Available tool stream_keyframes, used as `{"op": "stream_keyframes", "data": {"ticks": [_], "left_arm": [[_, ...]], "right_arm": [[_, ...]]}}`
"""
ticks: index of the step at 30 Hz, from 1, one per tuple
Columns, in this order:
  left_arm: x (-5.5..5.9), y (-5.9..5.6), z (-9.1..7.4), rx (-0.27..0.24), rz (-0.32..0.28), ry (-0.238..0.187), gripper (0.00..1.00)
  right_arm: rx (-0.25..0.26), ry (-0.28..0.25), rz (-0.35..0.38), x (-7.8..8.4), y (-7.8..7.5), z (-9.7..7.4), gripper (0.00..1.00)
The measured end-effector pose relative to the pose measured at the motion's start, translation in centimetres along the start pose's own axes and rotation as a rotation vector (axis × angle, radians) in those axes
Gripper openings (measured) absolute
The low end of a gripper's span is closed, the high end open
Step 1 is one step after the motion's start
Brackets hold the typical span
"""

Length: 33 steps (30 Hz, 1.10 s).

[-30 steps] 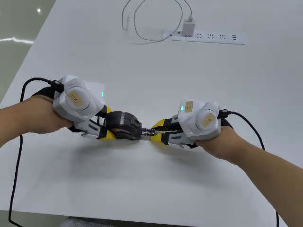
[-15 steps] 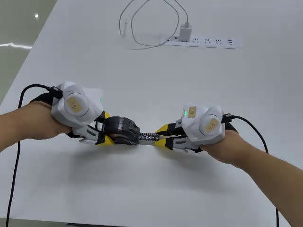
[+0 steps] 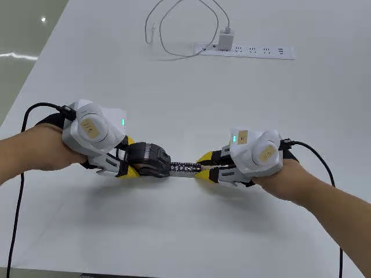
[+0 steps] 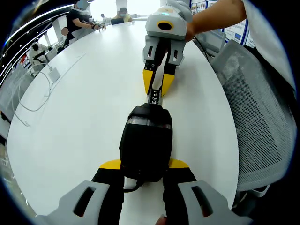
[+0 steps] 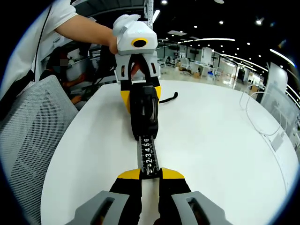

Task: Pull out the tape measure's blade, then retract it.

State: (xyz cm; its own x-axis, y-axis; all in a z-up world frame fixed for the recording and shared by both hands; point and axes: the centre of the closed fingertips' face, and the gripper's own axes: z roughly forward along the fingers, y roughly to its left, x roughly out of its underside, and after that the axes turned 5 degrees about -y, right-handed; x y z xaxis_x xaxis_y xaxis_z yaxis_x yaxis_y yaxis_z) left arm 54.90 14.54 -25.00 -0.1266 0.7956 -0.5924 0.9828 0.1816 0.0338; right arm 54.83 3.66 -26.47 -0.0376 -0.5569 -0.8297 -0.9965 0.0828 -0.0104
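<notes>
Near the front edge of the white table (image 3: 174, 231), the left gripper (image 3: 131, 155) is clamped on the tape measure (image 3: 149, 160). Its case is rounded and black, and it lies between the yellow jaw tips. A short stretch of blade (image 3: 184, 168) runs rightward from it (dark, with white numerals 2 to 6 legible in the right gripper view). The right gripper (image 3: 202, 166) pinches the blade's end, jaws closed on it. Along the far edge lies a power strip (image 3: 249, 50) with a charger (image 3: 225, 40) and a looping cable (image 3: 168, 35).
</notes>
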Motion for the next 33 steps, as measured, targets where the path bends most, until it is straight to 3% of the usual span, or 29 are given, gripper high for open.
{"op": "stream_keyframes", "data": {"ticks": [33], "left_arm": [[0.0, 0.0, 0.0, 0.000, 0.000, 0.004, 0.27]], "right_arm": [[0.018, 0.025, 0.003, 1.2, -0.6, -2.2, 0.08]]}}
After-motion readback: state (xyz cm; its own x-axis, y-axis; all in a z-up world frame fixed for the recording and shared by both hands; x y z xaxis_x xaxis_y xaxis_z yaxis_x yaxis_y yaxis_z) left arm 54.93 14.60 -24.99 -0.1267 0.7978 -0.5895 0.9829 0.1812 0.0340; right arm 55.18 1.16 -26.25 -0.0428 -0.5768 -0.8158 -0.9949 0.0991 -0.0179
